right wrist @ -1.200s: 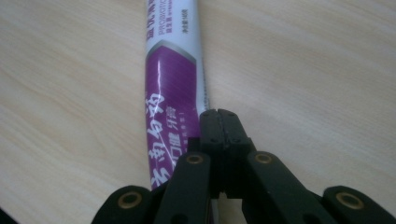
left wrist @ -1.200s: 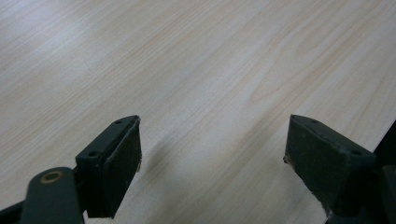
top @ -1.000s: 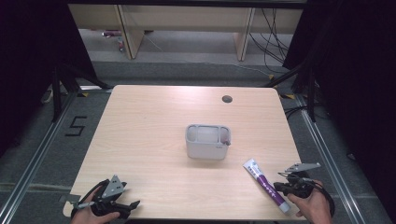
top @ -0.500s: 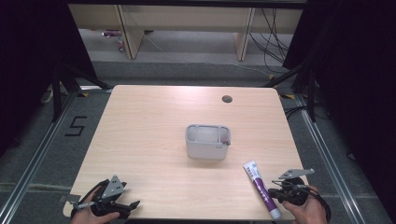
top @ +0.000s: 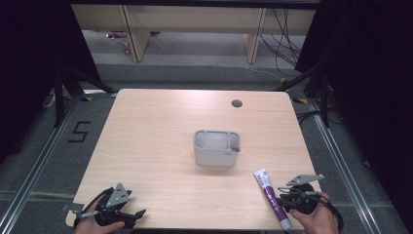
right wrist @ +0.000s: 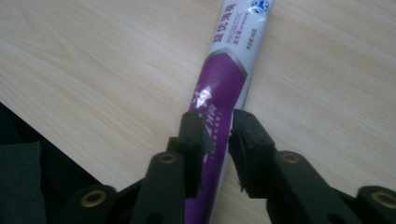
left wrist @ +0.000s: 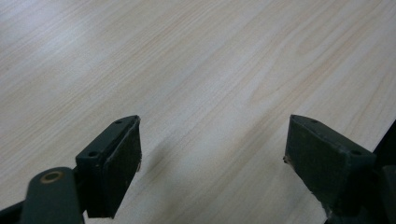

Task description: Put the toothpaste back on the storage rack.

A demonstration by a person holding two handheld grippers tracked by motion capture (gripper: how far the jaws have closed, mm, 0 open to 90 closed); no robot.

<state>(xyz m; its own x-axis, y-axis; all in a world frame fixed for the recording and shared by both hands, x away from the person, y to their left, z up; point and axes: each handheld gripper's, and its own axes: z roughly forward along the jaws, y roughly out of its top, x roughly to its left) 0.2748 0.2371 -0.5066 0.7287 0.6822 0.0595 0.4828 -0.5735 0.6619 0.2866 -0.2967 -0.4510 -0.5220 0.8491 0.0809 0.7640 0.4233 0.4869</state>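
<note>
Grey caddy (top: 216,147) mid-table, well apart from both grippers, purple toothpaste tube (top: 272,197) lying near the table's (top: 160,122) front right edge, right gripper (right wrist: 217,135) clenched on the tube, left gripper (left wrist: 212,154) spread wide over bare wood by the front left edge.

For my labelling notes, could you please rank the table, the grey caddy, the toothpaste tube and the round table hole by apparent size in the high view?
1. Table
2. Grey caddy
3. Toothpaste tube, longer but much slimmer
4. Table hole
</note>
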